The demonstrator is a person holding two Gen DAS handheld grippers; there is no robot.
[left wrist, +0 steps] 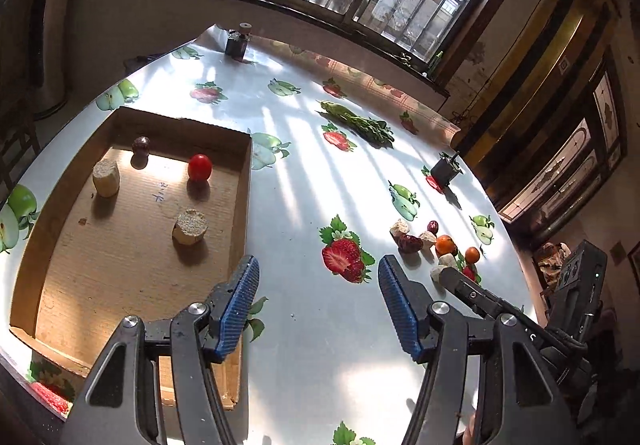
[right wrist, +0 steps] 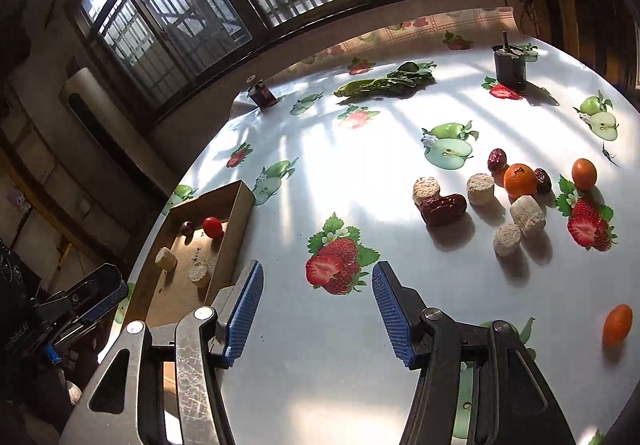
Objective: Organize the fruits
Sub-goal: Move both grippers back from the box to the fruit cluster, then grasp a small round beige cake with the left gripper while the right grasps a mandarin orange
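Fingers (right wrist: pixel 256 309) of both grippers are spread, nothing pinched. The date (right wrist: pixel 443 208) is best approached from above, clear of neighbouring pieces, then carried to the box (right wrist: pixel 236 221).

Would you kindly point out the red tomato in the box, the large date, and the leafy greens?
Red tomato (left wrist: pixel 199 166): left wrist view, centre of its skin.
Large date (right wrist: pixel 443 209): right wrist view, middle of its body.
Leafy greens (right wrist: pixel 384 84): right wrist view, middle of the bunch.
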